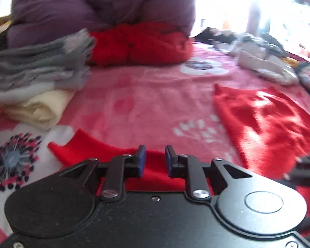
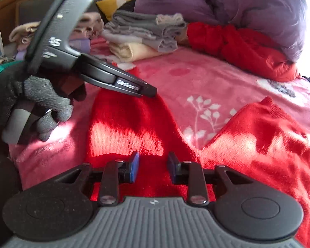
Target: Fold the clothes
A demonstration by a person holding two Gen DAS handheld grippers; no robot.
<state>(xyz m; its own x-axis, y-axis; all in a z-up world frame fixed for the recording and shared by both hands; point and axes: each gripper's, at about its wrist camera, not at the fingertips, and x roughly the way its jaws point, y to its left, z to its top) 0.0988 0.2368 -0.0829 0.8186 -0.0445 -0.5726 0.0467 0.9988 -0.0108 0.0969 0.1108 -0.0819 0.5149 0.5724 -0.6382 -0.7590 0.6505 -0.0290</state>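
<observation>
A red knit garment (image 2: 258,136) lies spread on the pink floral blanket (image 2: 196,76). One long red part (image 2: 130,124) runs toward my right gripper (image 2: 153,165), which is open just above it. In the left wrist view the garment's body (image 1: 266,122) lies at the right and another red part (image 1: 88,148) lies under my left gripper (image 1: 155,159), which is open over the cloth. The left gripper (image 2: 153,92), held by a gloved hand (image 2: 41,101), also shows in the right wrist view with its tip low over the red part.
A stack of folded grey and cream clothes (image 1: 39,78) sits at the far left. A crumpled red garment (image 1: 140,45) and a purple duvet (image 1: 101,4) lie behind it. Loose unfolded clothes (image 1: 258,55) lie at the far right.
</observation>
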